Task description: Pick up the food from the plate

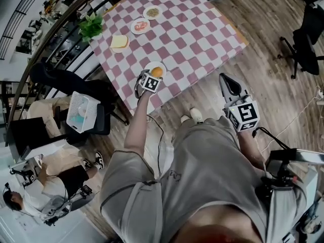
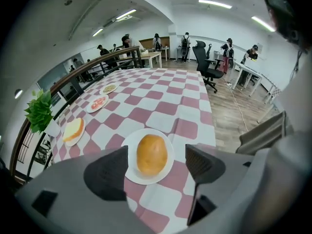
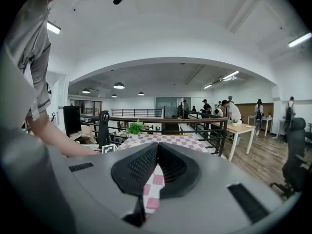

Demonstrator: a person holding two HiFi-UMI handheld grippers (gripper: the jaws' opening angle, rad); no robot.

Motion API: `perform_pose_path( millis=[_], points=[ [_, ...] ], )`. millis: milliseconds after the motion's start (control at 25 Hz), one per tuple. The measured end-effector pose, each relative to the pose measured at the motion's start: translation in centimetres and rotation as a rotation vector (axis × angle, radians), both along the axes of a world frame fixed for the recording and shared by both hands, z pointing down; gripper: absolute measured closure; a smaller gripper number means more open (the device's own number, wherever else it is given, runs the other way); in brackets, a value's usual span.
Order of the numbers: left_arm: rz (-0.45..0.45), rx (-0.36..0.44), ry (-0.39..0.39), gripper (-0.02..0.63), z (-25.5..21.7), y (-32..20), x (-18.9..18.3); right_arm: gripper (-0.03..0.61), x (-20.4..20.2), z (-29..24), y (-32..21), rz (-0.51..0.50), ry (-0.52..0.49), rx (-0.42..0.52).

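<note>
A round golden bun (image 2: 151,153) lies on a small white plate (image 2: 168,167) near the front edge of the pink-and-white checked table (image 2: 161,101). My left gripper (image 2: 156,156) hovers just over it, open, with one jaw on each side of the bun and neither pad touching it. From the head view the bun (image 1: 157,71) and its plate (image 1: 150,66) sit right in front of the left gripper (image 1: 151,77). My right gripper (image 1: 226,79) is held off the table over the floor. Its jaws (image 3: 157,146) are shut with nothing between them.
Further along the table are a plate with a slice of bread (image 1: 119,42), a plate with red food (image 1: 140,26), another plate (image 1: 151,12) and a potted plant (image 1: 91,27). A black railing (image 1: 55,29) runs along the table's left. An office chair (image 1: 304,39) stands to the right.
</note>
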State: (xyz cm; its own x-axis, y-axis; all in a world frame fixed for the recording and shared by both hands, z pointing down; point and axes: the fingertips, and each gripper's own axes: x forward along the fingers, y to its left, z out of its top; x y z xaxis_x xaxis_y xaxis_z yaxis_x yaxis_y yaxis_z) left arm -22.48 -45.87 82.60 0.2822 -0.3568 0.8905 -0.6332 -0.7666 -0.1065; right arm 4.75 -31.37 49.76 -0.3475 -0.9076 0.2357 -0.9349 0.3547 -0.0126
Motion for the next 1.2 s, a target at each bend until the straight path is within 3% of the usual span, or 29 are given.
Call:
perform_pose_path(
  millis=[640, 840, 1200],
  points=[
    [0.045, -0.14, -0.099, 0.235, 8.9, -2.9, 0.3, 0.565, 3.5, 1.4, 1.4, 0.134, 0.036, -0.026],
    [-0.052, -0.304, 0.007, 0.233, 10.9, -2.4, -0.9, 0.565, 5.1, 1.8, 2.3, 0.189, 0.04, -0.036],
    [-0.038, -0.334, -0.006, 0.235, 10.7, -2.6, -0.3, 0.565, 6.2, 1.4, 2.4, 0.231, 0.046, -0.036]
  ],
)
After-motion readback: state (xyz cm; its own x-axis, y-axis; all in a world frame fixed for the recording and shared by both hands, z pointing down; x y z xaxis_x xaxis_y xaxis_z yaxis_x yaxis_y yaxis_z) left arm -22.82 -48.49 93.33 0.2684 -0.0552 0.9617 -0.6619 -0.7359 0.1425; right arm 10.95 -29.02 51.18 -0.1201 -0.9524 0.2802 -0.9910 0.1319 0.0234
